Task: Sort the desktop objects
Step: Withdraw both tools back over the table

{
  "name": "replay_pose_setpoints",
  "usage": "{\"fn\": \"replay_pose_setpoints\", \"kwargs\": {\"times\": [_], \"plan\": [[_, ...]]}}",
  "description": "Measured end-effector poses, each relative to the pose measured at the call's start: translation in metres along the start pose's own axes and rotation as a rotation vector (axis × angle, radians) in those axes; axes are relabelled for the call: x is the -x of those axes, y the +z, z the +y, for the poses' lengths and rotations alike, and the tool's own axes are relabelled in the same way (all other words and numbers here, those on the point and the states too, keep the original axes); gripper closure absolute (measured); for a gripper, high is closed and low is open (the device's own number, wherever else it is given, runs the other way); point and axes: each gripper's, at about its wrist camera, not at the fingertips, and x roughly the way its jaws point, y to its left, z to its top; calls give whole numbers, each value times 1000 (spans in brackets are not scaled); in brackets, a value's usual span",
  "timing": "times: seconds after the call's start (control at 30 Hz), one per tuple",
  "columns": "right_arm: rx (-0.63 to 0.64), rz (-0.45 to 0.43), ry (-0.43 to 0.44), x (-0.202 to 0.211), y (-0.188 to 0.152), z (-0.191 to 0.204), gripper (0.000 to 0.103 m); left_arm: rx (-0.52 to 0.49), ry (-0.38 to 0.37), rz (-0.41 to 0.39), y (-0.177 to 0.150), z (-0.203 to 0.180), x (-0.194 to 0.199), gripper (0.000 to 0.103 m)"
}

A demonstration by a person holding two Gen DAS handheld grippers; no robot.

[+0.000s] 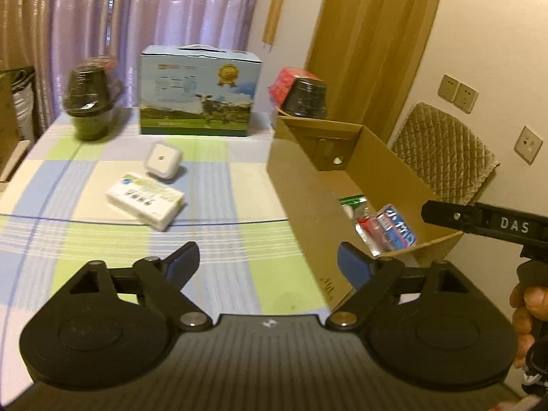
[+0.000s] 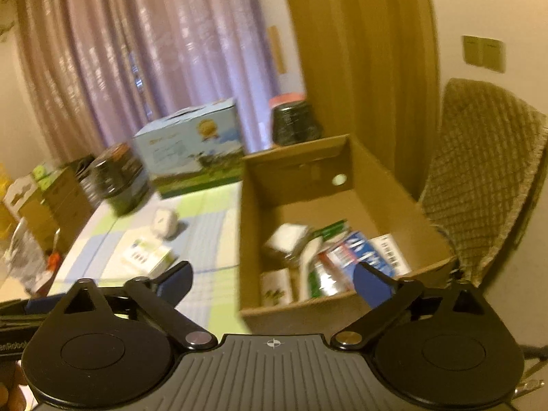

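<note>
Both hand-held grippers, left (image 1: 269, 263) and right (image 2: 272, 284), wide and empty, near cardboard box (image 1: 301, 185) rim.

1. White tissue pack (image 1: 145, 201) with green print, flat on the checked tablecloth.
2. Small white cube (image 1: 162, 160), tilted, just behind the pack.
3. Open cardboard box (image 1: 301, 185), holding mixed packets.

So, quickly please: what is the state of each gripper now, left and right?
Left gripper: open, holding nothing, above the checked tablecloth.
Right gripper: open, holding nothing, near the cardboard box.
</note>
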Motion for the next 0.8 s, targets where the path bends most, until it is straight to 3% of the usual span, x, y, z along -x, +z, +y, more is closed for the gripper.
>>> {"fn": "replay_pose_setpoints", "kwargs": {"times": [0.27,0.8], "plan": [[49,51,63,-2,-17,45,2,16,84,1,-19,40,37,6],[143,124,149,-24,-43,103,2,75,203,2,-34,112,63,1]]}}
